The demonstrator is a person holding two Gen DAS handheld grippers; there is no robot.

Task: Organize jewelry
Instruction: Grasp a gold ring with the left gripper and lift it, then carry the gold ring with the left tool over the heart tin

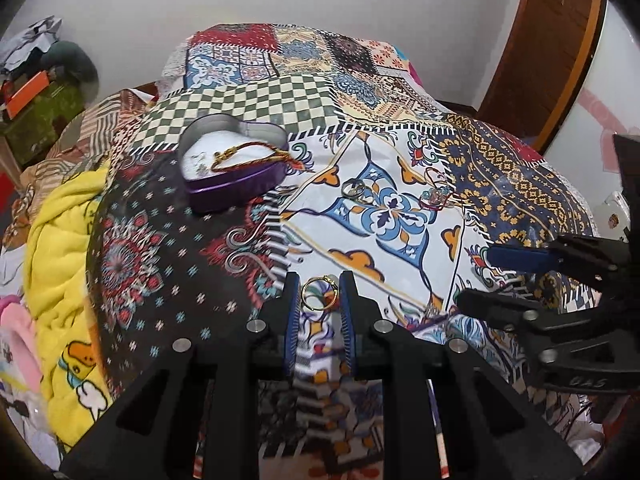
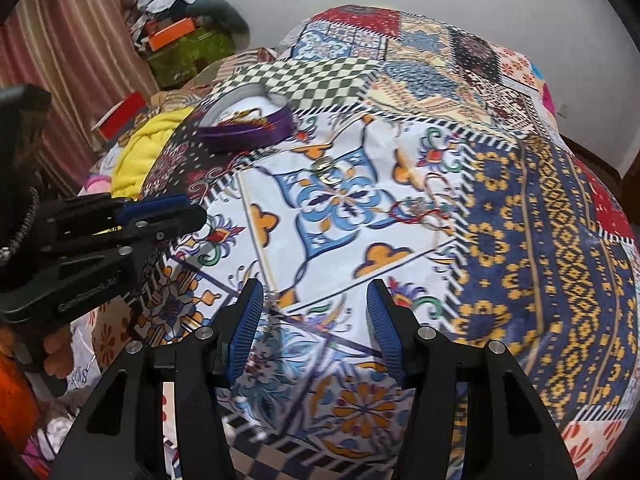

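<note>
Between my left gripper's (image 1: 319,294) narrowed pads sits a gold ring (image 1: 319,293), pinched for carrying. Ahead and to the left waits the purple heart-shaped box (image 1: 234,164), already holding a braided bracelet (image 1: 256,151). My right gripper (image 2: 316,300) hovers wide apart, holding nothing.

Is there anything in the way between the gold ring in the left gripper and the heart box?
Nothing visible blocks it. The gold ring sits between the left gripper fingers, and only flat bedspread lies between it and the heart box. A red-gold cord drapes over the box's rim, but the inside looks mostly free.
</note>
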